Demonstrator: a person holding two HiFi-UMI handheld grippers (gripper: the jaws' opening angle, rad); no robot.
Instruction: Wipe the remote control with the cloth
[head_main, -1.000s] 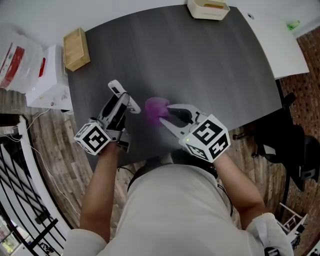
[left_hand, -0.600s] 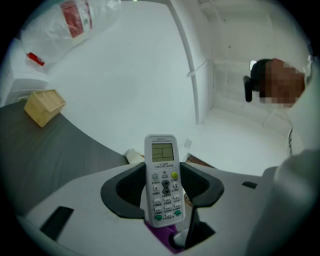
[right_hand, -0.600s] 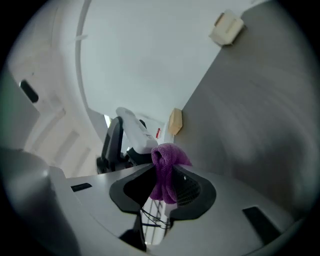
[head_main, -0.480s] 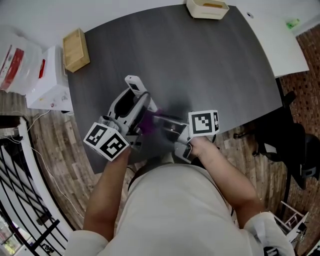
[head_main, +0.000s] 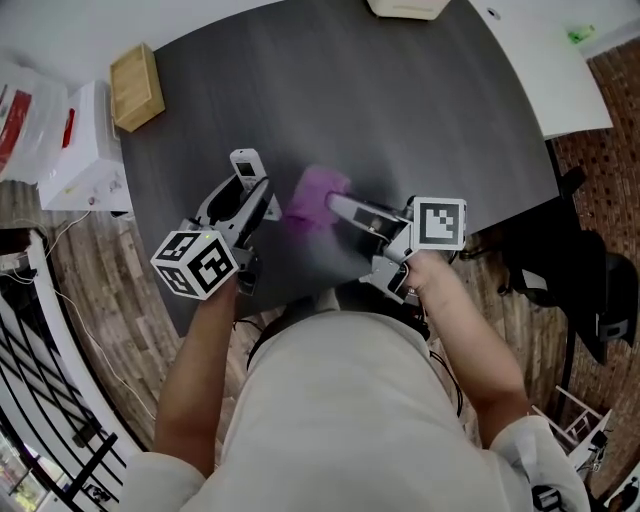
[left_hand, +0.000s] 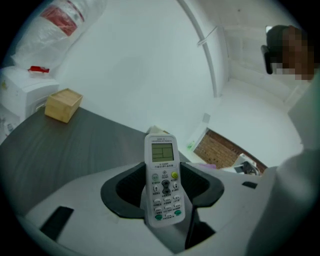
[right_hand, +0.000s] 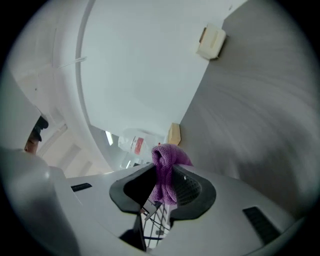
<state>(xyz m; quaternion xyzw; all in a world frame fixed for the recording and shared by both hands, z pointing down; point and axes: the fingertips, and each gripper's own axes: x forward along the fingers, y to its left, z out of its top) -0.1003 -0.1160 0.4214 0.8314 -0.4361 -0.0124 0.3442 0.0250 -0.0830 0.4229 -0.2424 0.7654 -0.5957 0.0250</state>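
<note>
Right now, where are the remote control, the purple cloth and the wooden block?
remote control (left_hand: 164, 181): left gripper view, middle of its button face.
purple cloth (right_hand: 165, 171): right gripper view, middle of the bunched fabric.
wooden block (head_main: 135, 88): head view, its top face.

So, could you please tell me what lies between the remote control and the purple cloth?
Only a bare strip of dark tabletop, in the head view, separates the remote control from the cloth.

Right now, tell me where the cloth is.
Head view: the cloth sits clamped in the right gripper over the table, just right of the left gripper's remote.
</note>
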